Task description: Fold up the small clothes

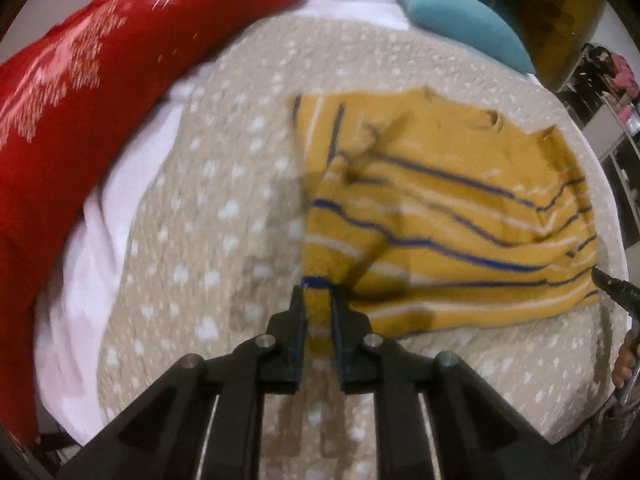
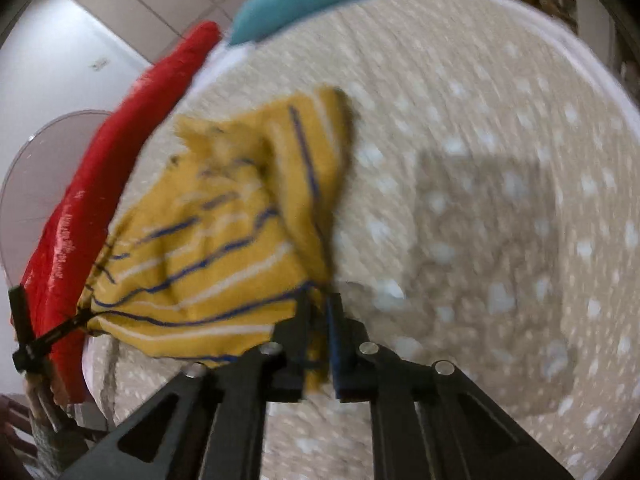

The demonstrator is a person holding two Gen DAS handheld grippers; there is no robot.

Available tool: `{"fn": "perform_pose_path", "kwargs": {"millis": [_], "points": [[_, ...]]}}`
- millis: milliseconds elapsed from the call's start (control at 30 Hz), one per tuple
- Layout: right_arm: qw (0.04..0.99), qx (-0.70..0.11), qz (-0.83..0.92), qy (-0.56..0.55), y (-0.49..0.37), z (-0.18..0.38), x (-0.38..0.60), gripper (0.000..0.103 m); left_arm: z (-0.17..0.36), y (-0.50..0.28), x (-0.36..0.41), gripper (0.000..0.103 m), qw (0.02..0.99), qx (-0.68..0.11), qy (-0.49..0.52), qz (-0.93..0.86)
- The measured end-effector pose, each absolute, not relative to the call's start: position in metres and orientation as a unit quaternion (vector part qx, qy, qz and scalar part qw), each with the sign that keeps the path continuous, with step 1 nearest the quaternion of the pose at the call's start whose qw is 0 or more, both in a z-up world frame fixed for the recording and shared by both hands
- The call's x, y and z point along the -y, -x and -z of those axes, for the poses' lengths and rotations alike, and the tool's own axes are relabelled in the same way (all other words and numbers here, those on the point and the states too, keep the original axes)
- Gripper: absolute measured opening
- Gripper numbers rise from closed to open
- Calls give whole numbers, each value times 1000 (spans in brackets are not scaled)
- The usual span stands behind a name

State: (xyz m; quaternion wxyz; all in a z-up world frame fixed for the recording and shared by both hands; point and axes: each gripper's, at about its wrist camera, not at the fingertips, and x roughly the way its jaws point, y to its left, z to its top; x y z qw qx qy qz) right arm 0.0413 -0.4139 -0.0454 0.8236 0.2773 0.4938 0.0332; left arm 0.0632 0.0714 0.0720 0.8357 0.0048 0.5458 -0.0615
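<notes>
A small yellow garment [image 1: 440,216] with blue and white stripes is held above a beige spotted bedspread [image 1: 208,208]. My left gripper [image 1: 318,300] is shut on one corner of its near edge. My right gripper [image 2: 318,304] is shut on the other corner, and the garment [image 2: 208,240] stretches leftward from it toward the left gripper [image 2: 86,312]. The right gripper's tip shows at the right edge of the left wrist view [image 1: 604,280]. Both views are motion-blurred.
A red pillow [image 1: 80,100] with white pattern lies along the left of the bed. A teal cushion [image 1: 464,20] sits at the far end. White sheet [image 1: 80,280] shows around the bedspread. Furniture and clutter [image 1: 608,80] stand beyond the right edge of the bed.
</notes>
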Motion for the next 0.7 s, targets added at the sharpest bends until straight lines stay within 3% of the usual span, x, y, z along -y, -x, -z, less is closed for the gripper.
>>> {"fn": "perform_pose_path", "kwargs": {"millis": [100,267,400,533,600,700], "points": [[848,-467,-11,-250,-27,30,415,19,-75,-46,-82,19,848,-527,16,50],[898,-407,-18,-169,-35,-24,389,20,-97,-25,-80,68,895,-430,106,55],[898,-400,-78,-166,-84,-36,353,20,-97,-30,-57,71,908,-375,162,88],[880,-442,-83,-153,-150,-10,319,20,-83,-40,-41,71,919,-355,144,95],[873,-474,-42,-106,-183,8,308,20,-80,-37,-48,71,926,-338,136,100],[866,-498,34,-36,-222,28,305,12,-81,-30,-67,73,943,-303,118,74]]}}
